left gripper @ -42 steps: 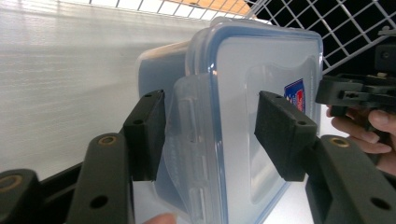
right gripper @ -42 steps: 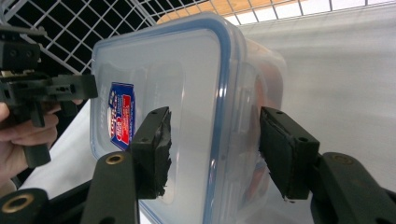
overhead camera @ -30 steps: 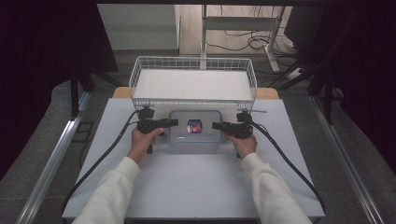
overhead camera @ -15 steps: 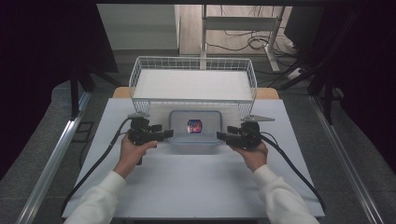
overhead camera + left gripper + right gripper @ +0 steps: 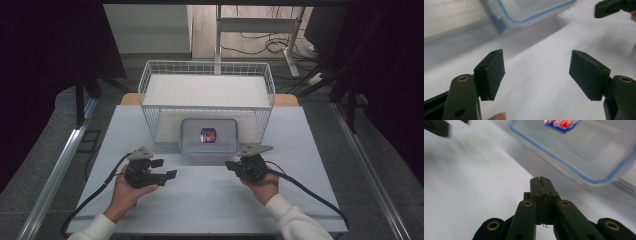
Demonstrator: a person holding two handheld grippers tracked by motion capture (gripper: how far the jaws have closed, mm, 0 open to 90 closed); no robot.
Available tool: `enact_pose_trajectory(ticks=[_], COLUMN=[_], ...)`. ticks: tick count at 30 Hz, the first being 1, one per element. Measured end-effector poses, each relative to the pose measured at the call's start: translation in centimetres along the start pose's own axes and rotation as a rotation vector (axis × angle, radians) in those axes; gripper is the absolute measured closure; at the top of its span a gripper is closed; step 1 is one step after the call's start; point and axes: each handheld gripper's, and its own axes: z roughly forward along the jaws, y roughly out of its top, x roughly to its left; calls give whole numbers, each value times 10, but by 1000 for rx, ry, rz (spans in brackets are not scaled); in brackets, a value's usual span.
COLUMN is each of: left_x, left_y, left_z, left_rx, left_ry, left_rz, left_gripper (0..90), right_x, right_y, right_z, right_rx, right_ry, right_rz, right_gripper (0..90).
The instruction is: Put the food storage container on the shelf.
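While both hands hover level over the white table [image 5: 210,200], the left gripper [image 5: 167,169] has just been opening on nothing; the right gripper [image 5: 229,164] has just pressed together, empty, near the lidded plastic container [image 5: 209,136].

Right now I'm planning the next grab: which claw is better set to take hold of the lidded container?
Left claw: jaws apart. Right claw is shut. Both sit beside the container.
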Motion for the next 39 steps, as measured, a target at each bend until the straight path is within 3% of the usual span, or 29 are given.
enact_pose_trajectory(ticks=[3, 7, 15, 20, 28, 31, 33, 39], left_x=[-1, -1, 0, -1, 0, 1, 2, 2], left_y=[-6, -10, -13, -13, -13, -13, -13, -13], left_z=[-6, -10, -9, -10, -9, -9, -10, -9], left_rx=[3, -3, 6, 4, 6, 9, 9, 10], left_ry=[15, 15, 14, 11, 13, 12, 9, 5], left_rz=[8, 3, -3, -5, -9, -13, -15, -21], left_gripper=[283, 282, 282, 282, 282, 282, 281, 279], right_x=[10, 18, 15, 6, 3, 3, 1, -6], right_y=[4, 9, 14, 14, 24, 31, 33, 38], right_z=[18, 43, 72, 79, 81, 82, 83, 88], right_rx=[42, 78, 118, 110, 38, 26, 5, 1], right_ry=[-3, -12, -68, -111, -70, -81, -59, -86], right_rz=[-56, -81, -69, -54, -12, -7, 24, 32], right_gripper=[887, 888, 888, 888, 888, 888, 888, 889])
